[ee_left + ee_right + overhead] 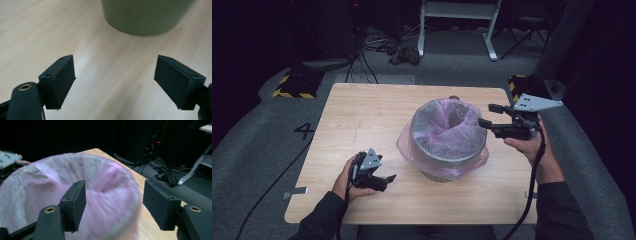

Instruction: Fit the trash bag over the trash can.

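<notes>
A grey metal bin stands at the middle of the wooden table, lined with a translucent pink bag whose edge folds down over the rim. My right gripper hovers open at the bin's right rim, jaws pointing left toward the bag. In the right gripper view the pink bag lies just beyond the spread jaws of the right gripper. My left gripper rests low on the table at the bin's lower left, open. In the left gripper view its jaws frame bare wood, with the bin's base ahead.
The table's near edge runs just past my forearms. Grey carpet surrounds the table, with cables and a white desk frame at the back. A yellow-black striped block sits on the floor at the far left.
</notes>
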A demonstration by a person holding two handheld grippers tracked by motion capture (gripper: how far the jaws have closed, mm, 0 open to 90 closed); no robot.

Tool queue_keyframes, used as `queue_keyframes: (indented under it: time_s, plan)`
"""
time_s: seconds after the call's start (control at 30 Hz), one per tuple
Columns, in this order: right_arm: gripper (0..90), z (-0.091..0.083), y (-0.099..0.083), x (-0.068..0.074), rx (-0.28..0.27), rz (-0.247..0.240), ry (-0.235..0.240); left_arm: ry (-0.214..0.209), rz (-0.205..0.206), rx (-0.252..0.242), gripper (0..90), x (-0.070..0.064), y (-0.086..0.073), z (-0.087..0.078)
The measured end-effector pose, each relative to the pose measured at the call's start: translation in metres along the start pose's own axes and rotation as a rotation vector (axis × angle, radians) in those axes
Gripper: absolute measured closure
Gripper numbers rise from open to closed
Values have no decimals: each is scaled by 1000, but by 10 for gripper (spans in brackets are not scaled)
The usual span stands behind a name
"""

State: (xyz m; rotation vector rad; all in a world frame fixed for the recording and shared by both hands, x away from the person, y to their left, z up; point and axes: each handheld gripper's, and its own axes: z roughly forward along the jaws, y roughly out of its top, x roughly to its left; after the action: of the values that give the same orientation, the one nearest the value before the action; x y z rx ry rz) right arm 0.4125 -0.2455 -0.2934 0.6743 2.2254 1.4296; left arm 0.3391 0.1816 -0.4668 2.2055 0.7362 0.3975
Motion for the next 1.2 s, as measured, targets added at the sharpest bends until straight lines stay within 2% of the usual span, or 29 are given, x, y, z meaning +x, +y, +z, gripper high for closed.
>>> queue_keyframes:
  time_s: [0.07, 0.17, 0.33, 0.53, 0.63, 0.87, 0.97, 1.03, 1.1, 1.2]
  plan:
    - [352, 13, 9, 8, 26, -21, 18, 3, 25, 47, 167, -8, -10, 5]
    - [342, 33, 18, 19, 100, -63, 23, 1, 16, 83, 167, -11, -21, 8]
    - [342, 63, 21, 27, 234, -80, 41, 5, 14, 89, 169, -10, -29, 6]
    - [345, 86, 18, 33, 383, -103, 63, 18, 7, 96, 174, -9, -33, 8]
    - [346, 91, 15, 33, 430, -103, 71, 8, -1, 90, 171, -8, -35, 7]
    - [337, 99, 7, 30, 523, -86, 97, -15, -56, 61, 155, 0, -42, 7]
    - [319, 102, 4, 30, 554, -98, 132, -16, -55, 56, 154, 0, -43, 7]
    - [319, 103, 5, 30, 563, -96, 136, -17, -54, 56, 154, 0, -43, 7]
    - [314, 105, 5, 31, 586, -115, 139, -17, -55, 57, 153, 0, -43, 7]
    - [313, 107, 5, 32, 630, -108, 146, -17, -56, 57, 153, 0, -43, 7]
